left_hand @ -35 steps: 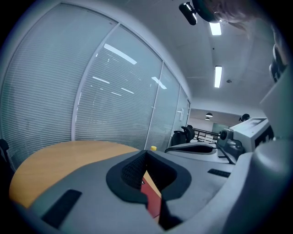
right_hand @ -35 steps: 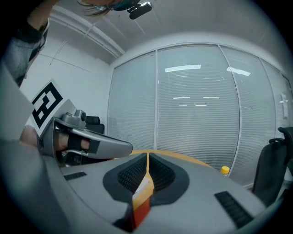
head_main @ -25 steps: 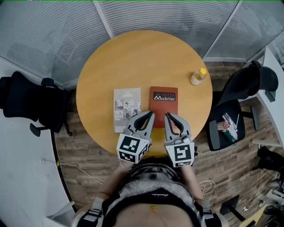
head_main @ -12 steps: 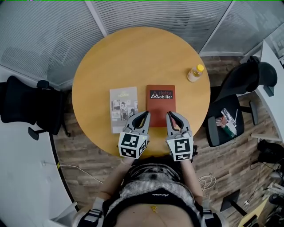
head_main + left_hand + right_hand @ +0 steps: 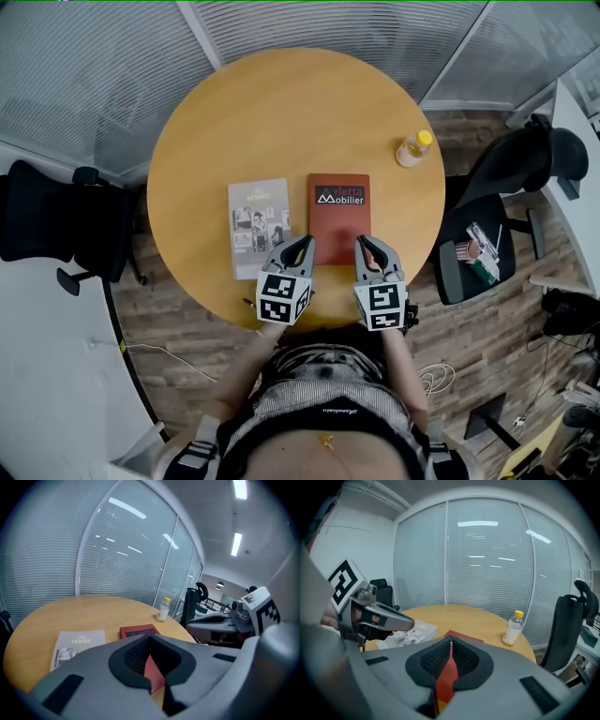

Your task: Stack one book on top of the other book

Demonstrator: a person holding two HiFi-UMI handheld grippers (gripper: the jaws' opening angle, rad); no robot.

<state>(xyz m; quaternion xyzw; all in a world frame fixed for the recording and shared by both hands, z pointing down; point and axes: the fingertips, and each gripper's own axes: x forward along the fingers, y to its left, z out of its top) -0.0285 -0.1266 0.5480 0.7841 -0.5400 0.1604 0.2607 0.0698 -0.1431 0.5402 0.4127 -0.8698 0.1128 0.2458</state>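
Two books lie unstacked: grey book (image 5: 259, 228) beside red book (image 5: 338, 217). Left hand-held gripper (image 5: 305, 243) and right hand-held gripper (image 5: 364, 243) are clenched, empty.

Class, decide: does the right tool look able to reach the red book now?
Probably yes: the right tool, shut, hovers by the near edge of the red book, nothing between them.

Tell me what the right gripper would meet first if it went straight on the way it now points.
Most likely the red book: the shut right gripper tilts down toward the book's near end. Depth is unclear, so where exactly it would touch cannot be told.
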